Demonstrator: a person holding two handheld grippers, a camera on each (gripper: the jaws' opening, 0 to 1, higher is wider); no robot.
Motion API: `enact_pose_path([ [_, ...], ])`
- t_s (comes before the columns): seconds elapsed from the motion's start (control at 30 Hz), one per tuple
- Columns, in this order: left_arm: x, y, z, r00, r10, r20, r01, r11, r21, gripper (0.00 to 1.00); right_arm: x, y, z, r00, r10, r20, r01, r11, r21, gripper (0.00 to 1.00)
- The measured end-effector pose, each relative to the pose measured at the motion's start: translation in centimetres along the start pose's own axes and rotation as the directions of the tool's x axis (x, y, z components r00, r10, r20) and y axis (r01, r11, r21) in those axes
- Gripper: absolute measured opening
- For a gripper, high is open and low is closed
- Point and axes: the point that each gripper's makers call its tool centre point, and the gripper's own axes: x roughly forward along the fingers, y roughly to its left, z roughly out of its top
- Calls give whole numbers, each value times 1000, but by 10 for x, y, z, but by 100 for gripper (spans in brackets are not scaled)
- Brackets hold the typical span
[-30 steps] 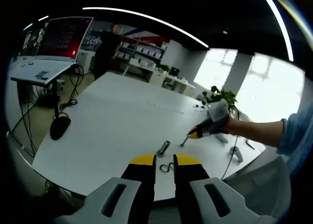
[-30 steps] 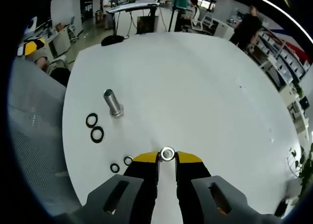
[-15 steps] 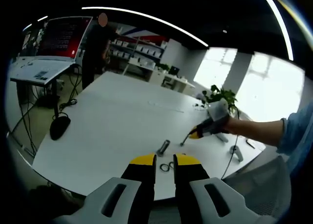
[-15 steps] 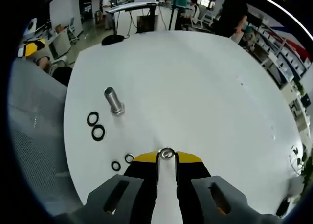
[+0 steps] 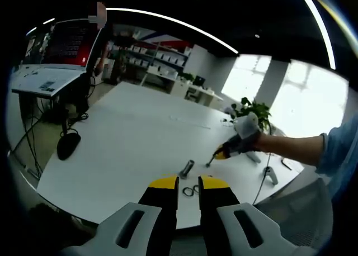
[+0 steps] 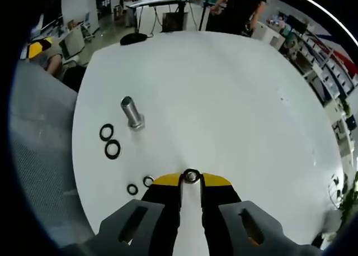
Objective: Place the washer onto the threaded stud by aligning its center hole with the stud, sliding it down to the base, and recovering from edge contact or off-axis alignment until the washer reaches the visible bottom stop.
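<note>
The steel threaded stud (image 6: 132, 113) stands on its head on the white table (image 6: 224, 99), left of and beyond my right gripper (image 6: 192, 180). That gripper is shut on a small metal washer (image 6: 192, 176), held between its yellow tips above the table. In the left gripper view the stud (image 5: 187, 168) sits just past my left gripper (image 5: 189, 183), whose jaws are close together with nothing between them. The right gripper (image 5: 221, 153), in a gloved hand (image 5: 246, 134), hovers just right of the stud.
Two black rings (image 6: 109, 142) lie left of the stud and two smaller ones (image 6: 140, 185) lie by my right jaw. A black mouse (image 5: 68, 145) rests near the table's edge. A mesh chair (image 6: 39, 150) stands beside the table. A person (image 6: 238, 10) stands at the far end.
The person in the background has walked along the far end of the table. The right gripper view has shifted slightly. The washer stays in the right gripper's grip.
</note>
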Motion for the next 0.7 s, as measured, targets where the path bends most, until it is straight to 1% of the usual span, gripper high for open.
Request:
enact_pose_path([
  [0.27, 0, 0, 0, 1000, -1, -3, 1, 1000, 1, 11, 8, 4, -3, 1000, 14, -20, -14, 1000, 2, 13],
  [0.7, 0, 0, -1, 1000, -2, -4, 2, 1000, 1, 11, 27, 7, -15, 998, 37, -59, -36, 999, 15, 13],
])
